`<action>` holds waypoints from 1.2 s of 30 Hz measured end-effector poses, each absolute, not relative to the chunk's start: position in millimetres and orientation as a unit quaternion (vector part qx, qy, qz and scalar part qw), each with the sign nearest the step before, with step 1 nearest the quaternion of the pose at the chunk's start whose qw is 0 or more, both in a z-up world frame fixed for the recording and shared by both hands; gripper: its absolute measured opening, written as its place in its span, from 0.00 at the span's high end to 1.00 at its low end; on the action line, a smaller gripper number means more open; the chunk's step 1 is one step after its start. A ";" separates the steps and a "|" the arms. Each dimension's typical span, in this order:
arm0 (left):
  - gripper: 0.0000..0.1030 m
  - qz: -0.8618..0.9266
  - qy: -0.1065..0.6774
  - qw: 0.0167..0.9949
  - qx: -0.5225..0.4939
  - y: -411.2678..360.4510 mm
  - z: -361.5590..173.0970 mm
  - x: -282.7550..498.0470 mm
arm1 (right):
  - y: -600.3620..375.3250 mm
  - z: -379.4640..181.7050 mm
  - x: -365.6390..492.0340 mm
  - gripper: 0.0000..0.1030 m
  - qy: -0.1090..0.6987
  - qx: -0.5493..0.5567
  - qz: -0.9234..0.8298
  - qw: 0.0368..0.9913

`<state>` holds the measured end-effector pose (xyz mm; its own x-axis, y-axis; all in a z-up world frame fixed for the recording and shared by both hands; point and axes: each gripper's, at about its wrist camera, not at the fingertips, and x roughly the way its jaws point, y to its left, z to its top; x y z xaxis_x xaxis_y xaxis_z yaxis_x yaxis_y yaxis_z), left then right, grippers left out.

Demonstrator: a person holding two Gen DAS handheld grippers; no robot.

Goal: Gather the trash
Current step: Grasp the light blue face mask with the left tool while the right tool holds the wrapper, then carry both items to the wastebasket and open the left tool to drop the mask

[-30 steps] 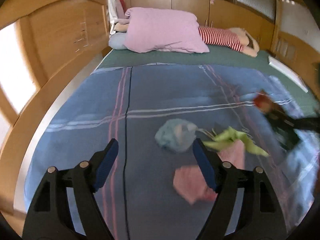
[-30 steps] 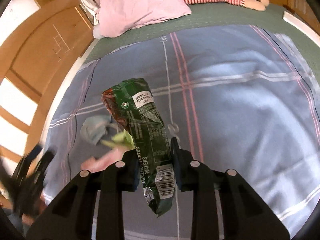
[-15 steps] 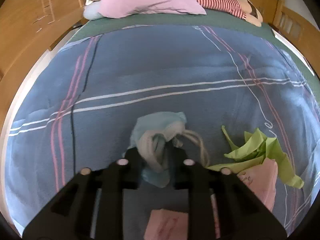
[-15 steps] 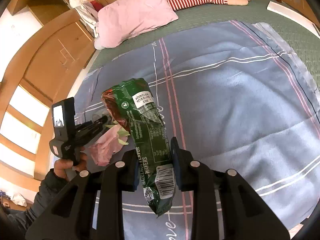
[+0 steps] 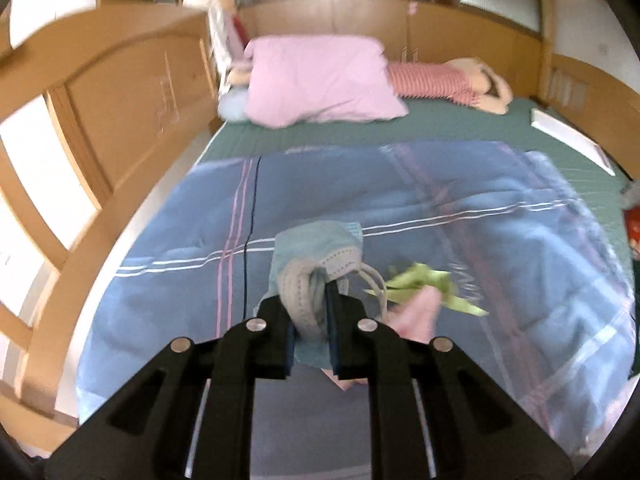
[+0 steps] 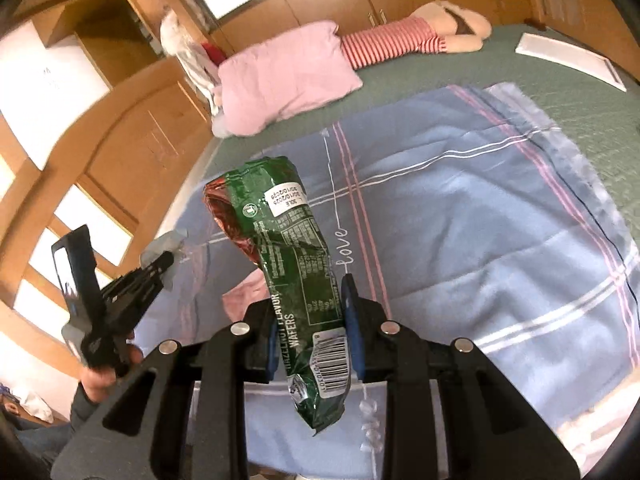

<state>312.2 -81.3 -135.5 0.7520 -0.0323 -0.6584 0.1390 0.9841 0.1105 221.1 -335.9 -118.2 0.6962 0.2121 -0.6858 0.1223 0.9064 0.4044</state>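
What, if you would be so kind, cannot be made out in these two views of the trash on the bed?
- Pink paper: left wrist view, blurred and partly behind the left tool; right wrist view, mostly behind the wafer wrapper.
- Green paper: left wrist view, motion-blurred; not visible in the right wrist view.
- Face mask: lower part hidden between the fingers.
- Red item: cut off by the right edge.

My left tool (image 5: 311, 312) is matte black plastic: two angular arms with triangular cut-outs, four round silver screw heads and blue pads on the inner faces. My right tool (image 6: 307, 322) looks identical, blue pads included. Seen from the right camera, bare skin and a dark sleeve show at my left hand (image 6: 105, 368).
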 end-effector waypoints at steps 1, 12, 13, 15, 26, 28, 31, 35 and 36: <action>0.86 -0.051 0.341 0.935 0.078 -85.8 -127.0 298.3 | -338.2 -111.5 208.2 0.73 0.382 0.219 0.021 0.897; 0.86 -0.189 0.284 0.934 0.104 -180.6 -77.0 150.0 | -376.7 -78.1 60.2 0.73 0.322 0.259 -0.077 0.907; 0.86 -0.198 0.283 0.933 0.105 -188.5 -76.3 140.2 | -381.5 -76.2 42.9 0.73 0.315 0.262 -0.092 0.908; 0.86 -0.228 0.283 0.925 0.110 -209.1 -76.4 117.9 | -392.9 -73.3 15.4 0.73 0.304 0.266 -0.115 0.907; 0.85 -0.351 0.268 0.884 0.151 -312.2 -88.8 12.4 | -438.5 -64.3 -115.8 0.73 0.247 0.291 -0.229 0.895; 0.85 -0.365 0.271 0.875 0.164 -329.2 -97.0 0.2 | -443.3 -65.2 -131.1 0.72 0.241 0.295 -0.240 0.893; 0.85 -0.380 0.278 0.865 0.171 -346.6 -104.3 -11.3 | -448.9 -67.4 -145.8 0.72 0.234 0.303 -0.252 0.889; 0.85 -0.398 0.277 0.856 0.178 -362.5 -107.8 -25.3 | -455.7 -68.1 -162.0 0.72 0.225 0.310 -0.261 0.886; 0.85 -0.401 0.278 0.854 0.180 -365.4 -108.4 -27.3 | -455.6 -68.0 -164.5 0.72 0.223 0.310 -0.265 0.885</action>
<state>-27.3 -365.4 -108.4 0.5241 -0.5852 -0.6188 0.7849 0.6139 0.0841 -164.5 -455.6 -68.0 0.7592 -0.3317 -0.5601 0.6085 0.6673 0.4296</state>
